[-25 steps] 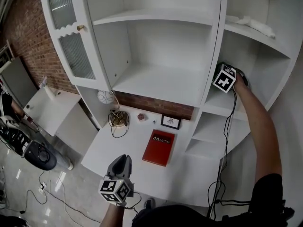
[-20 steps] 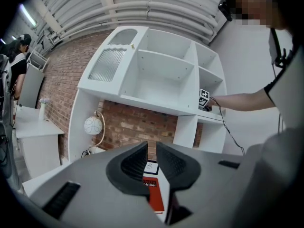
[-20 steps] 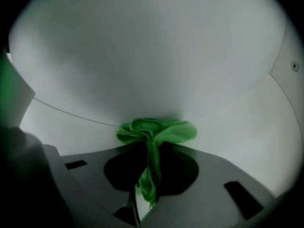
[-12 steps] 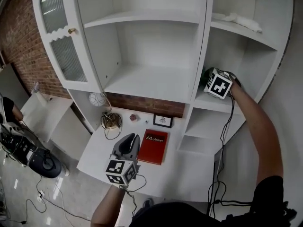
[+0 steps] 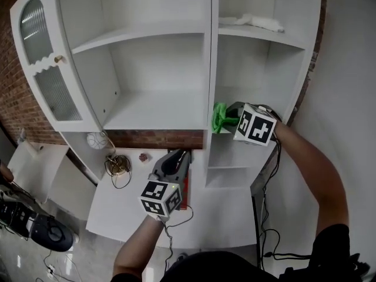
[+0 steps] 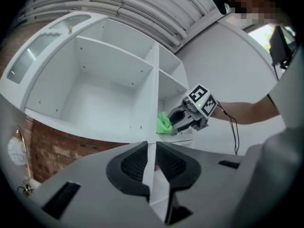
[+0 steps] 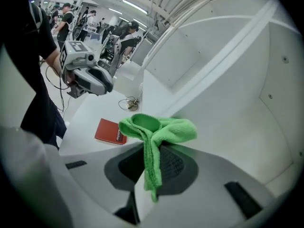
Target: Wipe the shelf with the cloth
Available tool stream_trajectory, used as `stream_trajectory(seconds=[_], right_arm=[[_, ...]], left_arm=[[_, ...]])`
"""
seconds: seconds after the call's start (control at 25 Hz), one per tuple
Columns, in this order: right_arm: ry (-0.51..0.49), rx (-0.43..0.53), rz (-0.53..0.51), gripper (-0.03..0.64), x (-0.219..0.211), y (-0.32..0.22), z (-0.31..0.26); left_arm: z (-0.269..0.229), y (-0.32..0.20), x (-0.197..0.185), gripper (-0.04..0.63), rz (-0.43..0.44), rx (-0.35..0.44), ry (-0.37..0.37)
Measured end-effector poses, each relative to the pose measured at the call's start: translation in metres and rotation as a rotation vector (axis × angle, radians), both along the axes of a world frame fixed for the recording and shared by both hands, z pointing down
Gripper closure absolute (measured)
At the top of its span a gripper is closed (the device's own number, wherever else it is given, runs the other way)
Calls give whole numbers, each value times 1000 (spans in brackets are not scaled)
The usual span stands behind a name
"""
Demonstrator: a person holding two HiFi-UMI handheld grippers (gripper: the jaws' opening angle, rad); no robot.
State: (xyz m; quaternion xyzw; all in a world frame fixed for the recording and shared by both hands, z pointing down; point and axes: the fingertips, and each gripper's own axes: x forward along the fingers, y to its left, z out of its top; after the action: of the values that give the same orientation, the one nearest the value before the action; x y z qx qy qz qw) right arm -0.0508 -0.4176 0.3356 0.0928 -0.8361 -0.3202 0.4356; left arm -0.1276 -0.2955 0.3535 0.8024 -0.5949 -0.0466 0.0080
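Right gripper (image 5: 234, 120) is seen with its jaws closed on a green cloth (image 5: 220, 117). The cloth is bunched above the jaws and held at the front left edge of a narrow shelf (image 5: 230, 133). This shelf lies in the right-hand column of a white cabinet (image 5: 209, 51).

Left gripper (image 5: 176, 158) is held low over a white desk (image 5: 126, 207), well apart from the shelf. Its jaws are drawn almost together, and nothing is gripped between them.

A red book (image 7: 108, 131) and a coiled cable (image 5: 117, 165) are laid on the desk. A brick wall (image 5: 16, 101) is seen behind the cabinet, and a glass-fronted door (image 5: 46, 69) stands open at its left. A white rag (image 5: 254, 21) is left on a higher shelf.
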Motion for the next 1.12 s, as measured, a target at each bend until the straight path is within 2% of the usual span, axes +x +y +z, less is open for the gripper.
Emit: stream_trajectory(seconds=[0.2, 0.32, 0.44, 0.52, 0.68, 0.84, 0.96, 1.12], right_arm=[[-123, -15, -16, 565, 14, 22, -25], [-209, 59, 49, 565, 26, -4, -54], [-240, 137, 138, 565, 36, -47, -72], [-200, 173, 191, 565, 40, -78, -71], [-51, 254, 242, 565, 35, -135, -58], [23, 261, 270, 565, 19, -178, -42], [48, 250, 317, 565, 10, -210, -30], [19, 203, 373, 565, 3, -232, -23]], left_arm=[[-15, -11, 22, 540, 60, 35, 1], [-10, -10, 23, 540, 54, 32, 18], [-4, -3, 16, 540, 30, 22, 20], [-2, 2, 8, 540, 8, 15, 12], [-4, 18, -8, 540, -51, 26, -9], [5, 38, -29, 540, -124, 5, 2], [16, 50, -45, 540, -181, -21, -3], [21, 68, -62, 540, -239, -44, -6]])
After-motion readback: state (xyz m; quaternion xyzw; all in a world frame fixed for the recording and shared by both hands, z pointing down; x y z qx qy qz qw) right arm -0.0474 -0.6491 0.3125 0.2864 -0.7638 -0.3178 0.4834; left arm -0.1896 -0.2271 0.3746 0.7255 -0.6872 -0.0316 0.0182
